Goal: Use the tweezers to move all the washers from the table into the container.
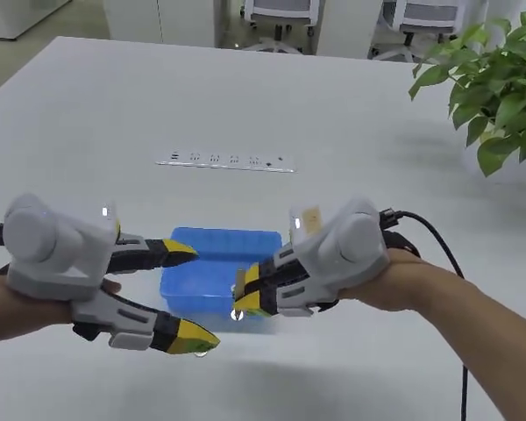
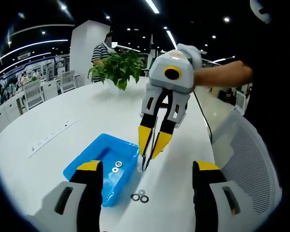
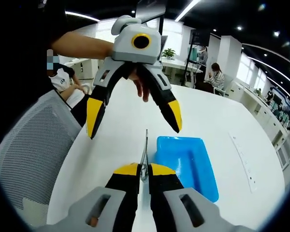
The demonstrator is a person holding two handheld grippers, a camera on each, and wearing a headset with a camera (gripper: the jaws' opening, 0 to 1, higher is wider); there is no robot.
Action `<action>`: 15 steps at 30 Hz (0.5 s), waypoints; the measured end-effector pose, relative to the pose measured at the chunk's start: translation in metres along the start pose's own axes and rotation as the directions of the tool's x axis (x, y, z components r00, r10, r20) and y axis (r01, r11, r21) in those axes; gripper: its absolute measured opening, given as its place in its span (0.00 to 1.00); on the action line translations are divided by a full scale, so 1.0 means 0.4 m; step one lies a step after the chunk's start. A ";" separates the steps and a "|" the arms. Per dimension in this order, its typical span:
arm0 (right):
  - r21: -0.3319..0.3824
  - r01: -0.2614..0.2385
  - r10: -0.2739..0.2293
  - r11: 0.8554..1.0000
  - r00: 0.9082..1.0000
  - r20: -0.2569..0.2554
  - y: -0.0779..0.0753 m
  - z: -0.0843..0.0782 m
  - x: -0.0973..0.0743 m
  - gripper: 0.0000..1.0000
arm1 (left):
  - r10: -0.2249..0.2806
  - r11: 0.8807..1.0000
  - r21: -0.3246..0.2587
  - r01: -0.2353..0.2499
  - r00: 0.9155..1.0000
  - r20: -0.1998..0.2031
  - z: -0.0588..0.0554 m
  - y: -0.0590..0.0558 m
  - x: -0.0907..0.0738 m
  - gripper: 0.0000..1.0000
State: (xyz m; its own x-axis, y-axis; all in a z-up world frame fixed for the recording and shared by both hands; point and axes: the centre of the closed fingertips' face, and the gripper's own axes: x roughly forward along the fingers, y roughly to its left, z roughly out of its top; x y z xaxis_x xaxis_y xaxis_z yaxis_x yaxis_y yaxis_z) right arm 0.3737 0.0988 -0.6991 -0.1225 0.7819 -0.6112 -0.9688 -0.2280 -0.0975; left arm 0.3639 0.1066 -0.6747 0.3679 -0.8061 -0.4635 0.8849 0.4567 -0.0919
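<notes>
A blue container (image 1: 212,248) sits on the white table (image 1: 333,123) between the two grippers. Two washers (image 2: 117,166) lie inside the container (image 2: 94,162). A few more washers (image 2: 140,196) lie on the table just off its near corner. My right gripper (image 1: 248,294) is shut on thin metal tweezers (image 3: 145,147). The tweezers (image 2: 145,159) point down beside the container's edge, a little beyond the loose washers. My left gripper (image 1: 195,294) is open and holds nothing, facing the right gripper (image 2: 150,146) across the container (image 3: 186,162).
A power strip (image 1: 225,161) is set into the table beyond the container. A potted plant (image 1: 495,83) stands at the far right. The right gripper's black cable (image 1: 447,263) runs along the person's forearm. Office chairs stand past the table's far edge.
</notes>
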 end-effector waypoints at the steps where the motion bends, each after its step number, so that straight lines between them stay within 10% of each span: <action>1: -0.002 0.002 -0.002 1.000 1.000 0.002 -0.005 0.003 -0.002 0.08 | 0.003 1.000 0.000 -0.003 1.000 0.003 0.000 0.001 -0.002 0.83; 15: -0.027 0.020 -0.020 0.999 1.000 0.013 -0.058 0.024 -0.003 0.08 | 0.059 0.997 -0.041 -0.059 0.998 0.015 -0.013 0.017 -0.029 0.98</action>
State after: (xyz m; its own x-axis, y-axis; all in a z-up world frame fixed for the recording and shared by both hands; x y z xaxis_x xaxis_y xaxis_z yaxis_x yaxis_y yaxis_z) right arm 0.3943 0.1089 -0.6884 -0.1061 0.7938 -0.5988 -0.9649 -0.2277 -0.1308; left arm 0.3641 0.1209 -0.6743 0.4238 -0.7831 -0.4551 0.8493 0.5182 -0.1007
